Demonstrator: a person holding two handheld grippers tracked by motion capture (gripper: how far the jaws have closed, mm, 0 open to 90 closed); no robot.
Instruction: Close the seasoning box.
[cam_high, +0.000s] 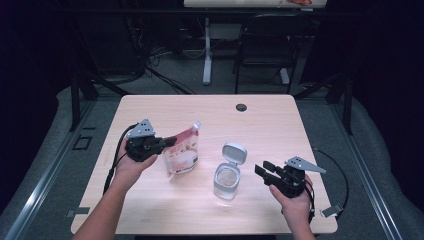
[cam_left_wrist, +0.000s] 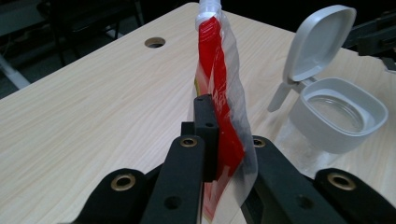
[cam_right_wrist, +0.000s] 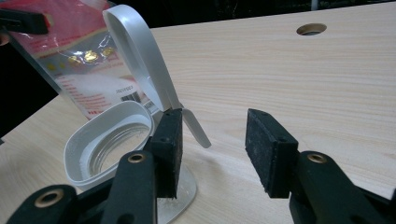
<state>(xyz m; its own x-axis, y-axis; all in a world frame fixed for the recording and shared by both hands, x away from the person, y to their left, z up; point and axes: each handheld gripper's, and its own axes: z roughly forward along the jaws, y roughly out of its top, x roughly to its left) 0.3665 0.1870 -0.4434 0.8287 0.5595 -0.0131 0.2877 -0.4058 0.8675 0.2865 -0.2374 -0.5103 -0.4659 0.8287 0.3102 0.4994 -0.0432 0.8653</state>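
Note:
A red and clear stand-up pouch (cam_high: 182, 152) with a white spout stands left of centre on the light wooden table (cam_high: 270, 125). My left gripper (cam_high: 170, 142) is shut on the pouch's edge. In the left gripper view the pouch (cam_left_wrist: 219, 79) is pinched between the black jaws of the left gripper (cam_left_wrist: 229, 140). A clear jar (cam_high: 227, 181) with its grey flip lid (cam_high: 234, 152) raised stands at centre. To the right of the jar my right gripper (cam_high: 261, 169) is open, holding nothing. In the right gripper view the right gripper (cam_right_wrist: 212, 149) sits beside the jar (cam_right_wrist: 77, 147), its lid (cam_right_wrist: 135, 51) and the pouch (cam_right_wrist: 79, 65).
A round cable hole (cam_high: 241, 107) lies near the table's far edge. Behind the table stand a black chair (cam_high: 265, 50) and a white desk leg (cam_high: 207, 50) on the grey floor. Bare wood stretches to the right of the jar and along the back.

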